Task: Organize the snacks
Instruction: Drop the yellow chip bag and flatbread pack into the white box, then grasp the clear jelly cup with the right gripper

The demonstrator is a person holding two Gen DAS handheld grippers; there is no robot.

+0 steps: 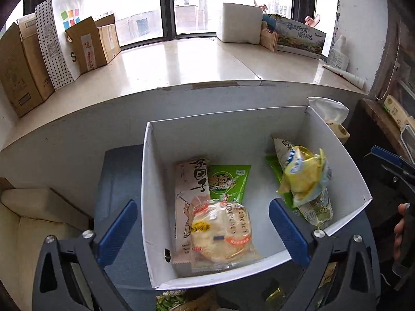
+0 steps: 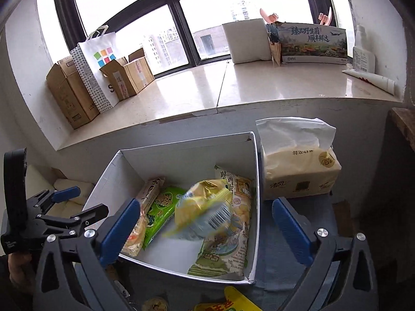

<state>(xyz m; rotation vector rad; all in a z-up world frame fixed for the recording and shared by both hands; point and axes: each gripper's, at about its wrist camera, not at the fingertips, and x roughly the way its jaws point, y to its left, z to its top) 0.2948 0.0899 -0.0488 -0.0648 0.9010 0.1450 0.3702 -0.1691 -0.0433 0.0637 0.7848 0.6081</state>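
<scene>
Item: white box (image 1: 155, 181), open-topped, on a blue-grey surface under the window ledge (image 1: 181, 62). It holds all the snacks listed below.

Contents, left wrist view: a round cake in clear wrap (image 1: 223, 233) at the near left, lying on a long pale pack (image 1: 190, 181) and overlapping a green pouch (image 1: 229, 181). At the right wall, a yellow bag (image 1: 303, 176) sits atop a large printed bag (image 1: 316, 207). In the right wrist view the yellow bag (image 2: 205, 207) is blurred, so you cannot tell whether it has settled.

Tongs: your left gripper (image 1: 202, 230) stands wide apart with nothing between the pads, straddling the box's near left wall. Your right gripper (image 2: 205, 230) is likewise spread and empty, above the box's near edge.

Handling, as a judgement: every pack looks light, soft and crinkly, with slick film. The cake likely crushes, so take it by the sealed edge rather than across the middle. Pinch the yellow bag at its crimped end; its puffed body would probably slip.

Edges and room: the box walls look like thin card and may shift if you nudge them. Bare floor shows at the box's centre and far side. A tissue pack (image 2: 298, 171) stands just beside the right wall. More wrappers (image 2: 233, 300) lie near you, outside the box.
</scene>
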